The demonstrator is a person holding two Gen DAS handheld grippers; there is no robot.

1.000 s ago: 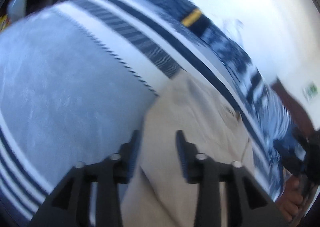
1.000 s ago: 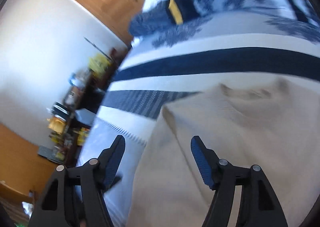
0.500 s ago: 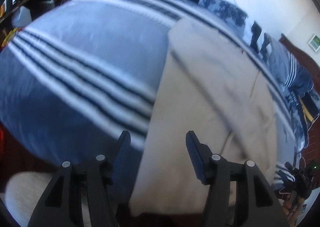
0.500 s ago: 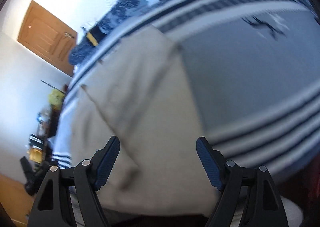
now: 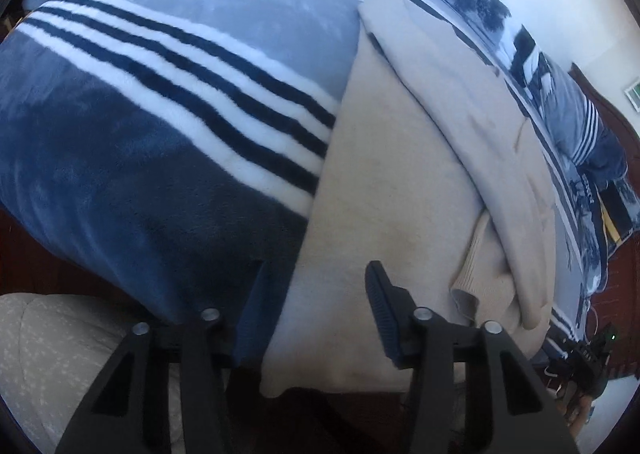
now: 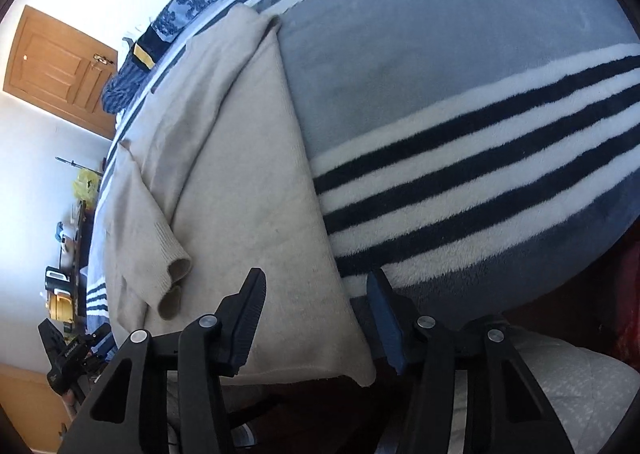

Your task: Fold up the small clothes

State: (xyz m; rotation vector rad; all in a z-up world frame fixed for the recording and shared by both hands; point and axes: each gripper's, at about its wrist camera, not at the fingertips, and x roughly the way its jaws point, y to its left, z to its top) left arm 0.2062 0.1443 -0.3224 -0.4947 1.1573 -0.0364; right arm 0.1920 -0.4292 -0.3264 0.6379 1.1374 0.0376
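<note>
The beige sweater (image 5: 384, 182) is laid flat on the striped blanket (image 5: 168, 102) of the bed, filling the centre and lower centre of both wrist views, its hem hanging over the bed's near edge at the bottom of each frame. In the left wrist view the left hand-held gripper (image 5: 316, 310) is seen spread wide at the lower centre, one finger over the blanket and the other over the hem corner; nothing is pinched. In the right wrist view the right hand-held gripper (image 6: 316, 310) is likewise spread, straddling the opposite hem corner, and nothing is held there either.

Risk is judged as follows. If the fingers are closed where they stand, plush blanket could be caught together with the knit, since each outer finger sits over blanket, and the bedding would be dragged into the fold. If only one layer of the hem is taken, the layers could be pulled apart and the fold left crooked. The sleeves folded across the body could be slid off when the hem is lifted, the knit being soft and loose. An uneven lift by the two sides would skew the edge.

Counted: one sweater, two sleeve cuffs (image 6: 176, 282) side by side at the lower left of the right wrist view, two hand-held grippers, one blanket, one wooden door (image 6: 60, 70) at the upper left.
</note>
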